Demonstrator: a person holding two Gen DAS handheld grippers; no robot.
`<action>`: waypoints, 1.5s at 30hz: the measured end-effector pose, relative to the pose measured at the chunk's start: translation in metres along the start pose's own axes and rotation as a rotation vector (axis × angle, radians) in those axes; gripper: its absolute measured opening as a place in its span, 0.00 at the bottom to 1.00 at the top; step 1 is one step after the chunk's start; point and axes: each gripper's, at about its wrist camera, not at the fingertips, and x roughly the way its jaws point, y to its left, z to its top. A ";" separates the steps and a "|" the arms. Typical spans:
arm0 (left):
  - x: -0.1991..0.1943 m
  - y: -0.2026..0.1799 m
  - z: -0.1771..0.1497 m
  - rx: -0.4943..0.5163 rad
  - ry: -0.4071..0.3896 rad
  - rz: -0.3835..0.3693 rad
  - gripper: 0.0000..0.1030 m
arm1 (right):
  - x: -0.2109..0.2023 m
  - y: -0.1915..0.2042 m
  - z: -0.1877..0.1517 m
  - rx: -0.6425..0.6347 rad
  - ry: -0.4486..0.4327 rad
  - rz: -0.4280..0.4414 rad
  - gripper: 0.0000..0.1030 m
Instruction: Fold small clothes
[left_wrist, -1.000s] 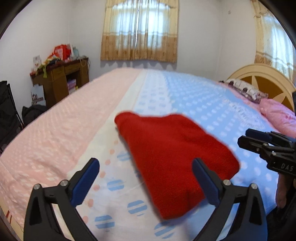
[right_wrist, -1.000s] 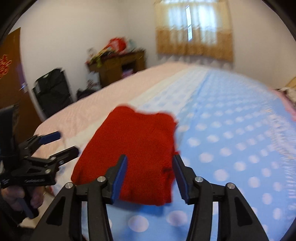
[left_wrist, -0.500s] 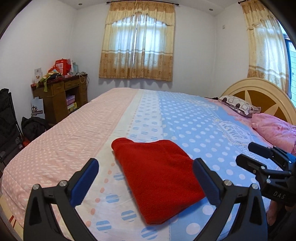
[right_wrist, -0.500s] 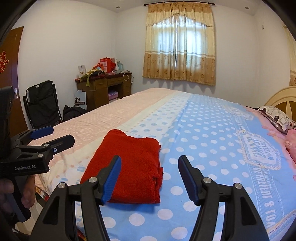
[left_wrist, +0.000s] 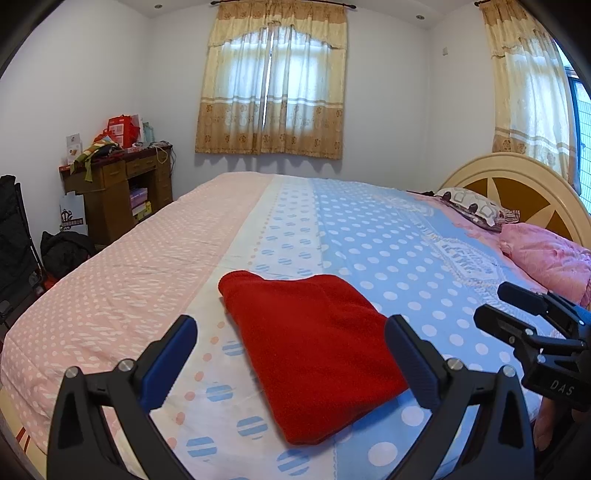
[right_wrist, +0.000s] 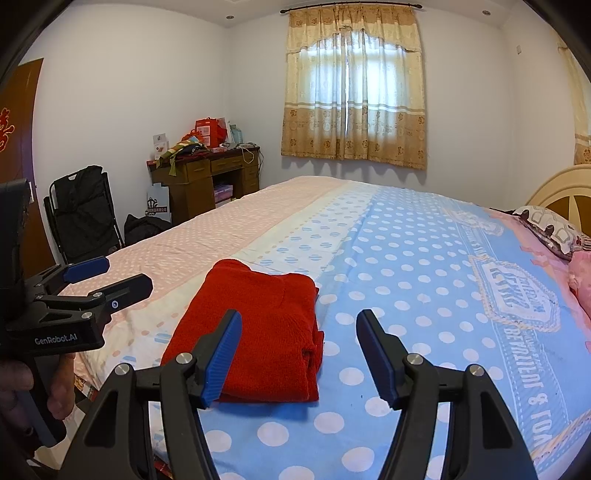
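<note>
A red knitted garment (left_wrist: 310, 347) lies folded into a flat rectangle near the front edge of the bed; it also shows in the right wrist view (right_wrist: 258, 332). My left gripper (left_wrist: 290, 350) is open and empty, held back from the garment and above it. My right gripper (right_wrist: 299, 350) is open and empty, held just right of the garment. Each gripper shows in the other's view: the right one (left_wrist: 517, 314) at the right edge, the left one (right_wrist: 107, 277) at the left edge.
The bed (left_wrist: 388, 236) has a pink, white and blue dotted sheet. Pillows (left_wrist: 546, 254) lie by the headboard (left_wrist: 517, 184) at right. A cluttered wooden desk (left_wrist: 114, 184), a black folding chair (right_wrist: 81, 221) and bags stand by the left wall.
Both grippers have pulled back and lifted away from the garment, and the views have steadied. The right gripper has opened wider. The garment lies still.
</note>
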 end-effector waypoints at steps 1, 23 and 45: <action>0.000 -0.001 0.000 0.000 0.000 0.000 1.00 | 0.000 0.000 0.000 -0.001 0.001 0.001 0.63; -0.002 -0.004 -0.002 0.005 0.008 -0.005 1.00 | -0.002 0.006 -0.004 -0.002 -0.002 0.012 0.64; 0.001 -0.012 -0.003 0.021 0.013 -0.008 1.00 | -0.011 0.009 0.000 0.016 -0.035 -0.001 0.64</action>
